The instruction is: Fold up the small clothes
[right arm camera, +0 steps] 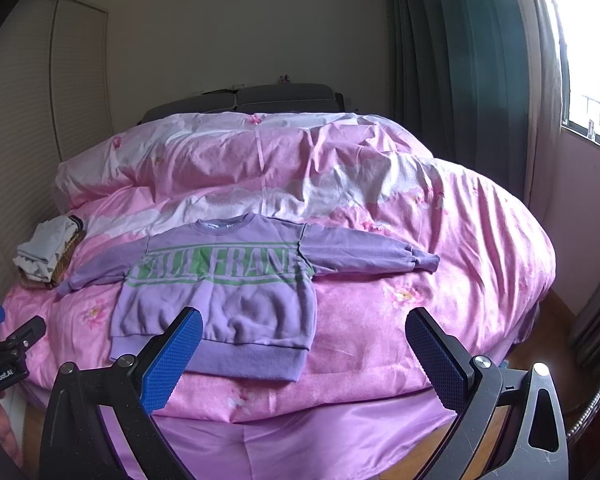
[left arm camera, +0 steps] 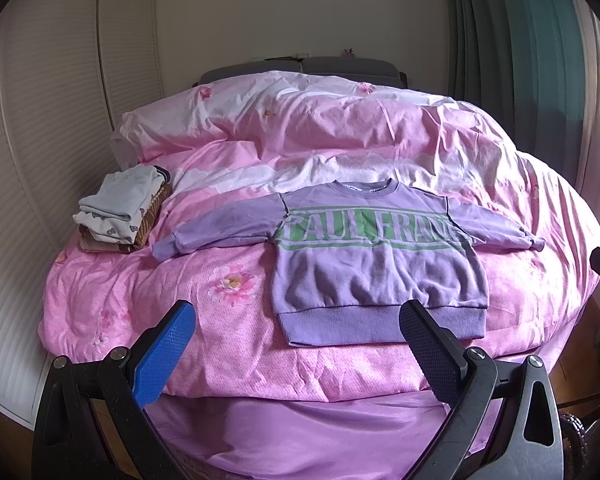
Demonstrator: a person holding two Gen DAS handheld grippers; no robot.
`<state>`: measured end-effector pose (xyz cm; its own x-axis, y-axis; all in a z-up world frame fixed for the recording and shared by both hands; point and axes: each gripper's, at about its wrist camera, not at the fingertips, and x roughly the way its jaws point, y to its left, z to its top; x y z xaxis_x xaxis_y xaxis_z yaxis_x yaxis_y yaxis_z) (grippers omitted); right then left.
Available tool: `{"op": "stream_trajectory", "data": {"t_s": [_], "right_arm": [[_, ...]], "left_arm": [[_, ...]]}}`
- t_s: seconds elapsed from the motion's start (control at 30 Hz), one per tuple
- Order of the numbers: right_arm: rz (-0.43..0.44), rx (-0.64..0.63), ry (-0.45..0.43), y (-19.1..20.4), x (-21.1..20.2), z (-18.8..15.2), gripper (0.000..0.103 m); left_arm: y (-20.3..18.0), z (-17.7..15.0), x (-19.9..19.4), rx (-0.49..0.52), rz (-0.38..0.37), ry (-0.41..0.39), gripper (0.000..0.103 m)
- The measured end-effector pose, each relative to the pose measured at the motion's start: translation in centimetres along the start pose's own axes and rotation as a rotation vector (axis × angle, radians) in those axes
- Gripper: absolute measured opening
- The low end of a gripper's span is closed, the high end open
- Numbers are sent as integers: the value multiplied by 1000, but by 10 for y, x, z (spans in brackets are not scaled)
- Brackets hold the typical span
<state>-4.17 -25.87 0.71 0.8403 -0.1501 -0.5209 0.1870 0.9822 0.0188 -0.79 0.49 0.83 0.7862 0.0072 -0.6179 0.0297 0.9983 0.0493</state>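
Observation:
A small purple sweatshirt (left arm camera: 376, 264) with green lettering lies flat and face up on the pink duvet (left arm camera: 340, 136), both sleeves spread out; it also shows in the right wrist view (right arm camera: 228, 300). My left gripper (left arm camera: 298, 320) is open and empty, held in front of the bed's near edge, just short of the sweatshirt's hem. My right gripper (right arm camera: 304, 328) is open and empty too, at the hem's right corner, above the bed edge. The left gripper's body (right arm camera: 8, 356) shows at the left edge of the right wrist view.
A stack of folded clothes (left arm camera: 120, 212) sits at the bed's left side by the white wardrobe doors (left arm camera: 40, 120); it also shows in the right wrist view (right arm camera: 48, 254). Green curtains (right arm camera: 460, 80) and a window (right arm camera: 592, 64) are on the right. A purple bed skirt (left arm camera: 300, 428) hangs below the duvet.

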Motion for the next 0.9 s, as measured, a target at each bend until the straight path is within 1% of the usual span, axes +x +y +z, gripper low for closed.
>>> {"op": "stream_trajectory", "data": {"t_s": [0.9], "right_arm": [[-3, 2, -1, -1, 2, 3, 103]], "left_arm": [[-1, 1, 1, 0, -1, 3, 103]]}}
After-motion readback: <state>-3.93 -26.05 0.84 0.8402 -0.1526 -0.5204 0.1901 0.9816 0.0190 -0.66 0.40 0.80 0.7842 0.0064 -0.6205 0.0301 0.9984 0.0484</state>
